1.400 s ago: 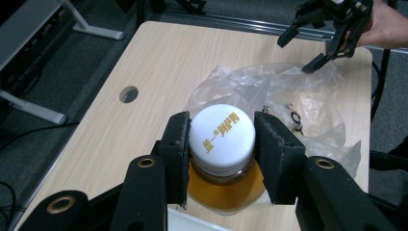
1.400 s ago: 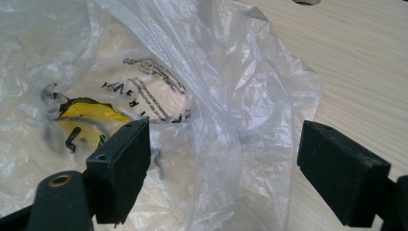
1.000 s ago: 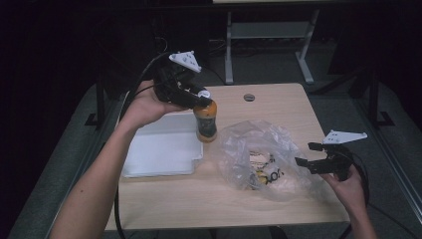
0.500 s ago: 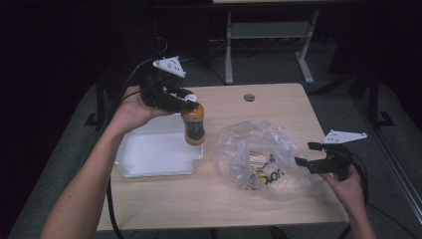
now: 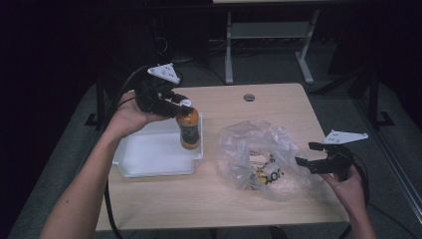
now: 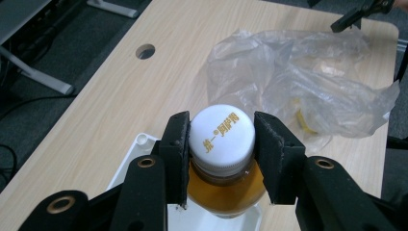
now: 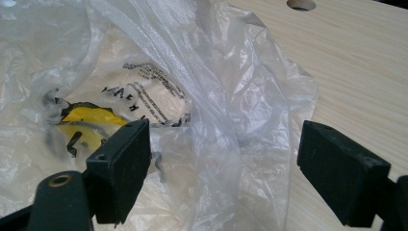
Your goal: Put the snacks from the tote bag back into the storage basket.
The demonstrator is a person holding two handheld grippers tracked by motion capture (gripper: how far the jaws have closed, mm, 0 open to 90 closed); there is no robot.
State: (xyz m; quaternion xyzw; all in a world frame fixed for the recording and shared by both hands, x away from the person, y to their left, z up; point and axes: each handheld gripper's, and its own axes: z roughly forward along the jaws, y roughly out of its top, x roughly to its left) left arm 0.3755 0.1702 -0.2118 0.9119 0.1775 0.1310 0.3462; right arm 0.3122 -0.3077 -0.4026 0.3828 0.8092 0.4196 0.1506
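Observation:
My left gripper (image 5: 183, 105) (image 6: 221, 144) is shut on the white cap of an amber drink bottle (image 5: 189, 128) (image 6: 222, 166). The bottle hangs upright over the right end of a white tray (image 5: 149, 155). A crumpled clear plastic bag (image 5: 261, 158) (image 7: 144, 96) with yellow and printed packets inside lies on the wooden table (image 5: 224, 199), right of the tray. At the bag's right edge my right gripper (image 5: 306, 154) (image 7: 223, 159) stands open, a fold of the bag's plastic lying loose between its jaws.
The table has a round cable hole (image 5: 249, 97) near its far edge. A metal desk frame (image 5: 268, 35) stands on the floor beyond the table. Cables trail from both grippers over the table's sides.
My left gripper has carried the bottle leftward and down, from beside the tray's right edge to over the tray. The right gripper and the bag have stayed put.

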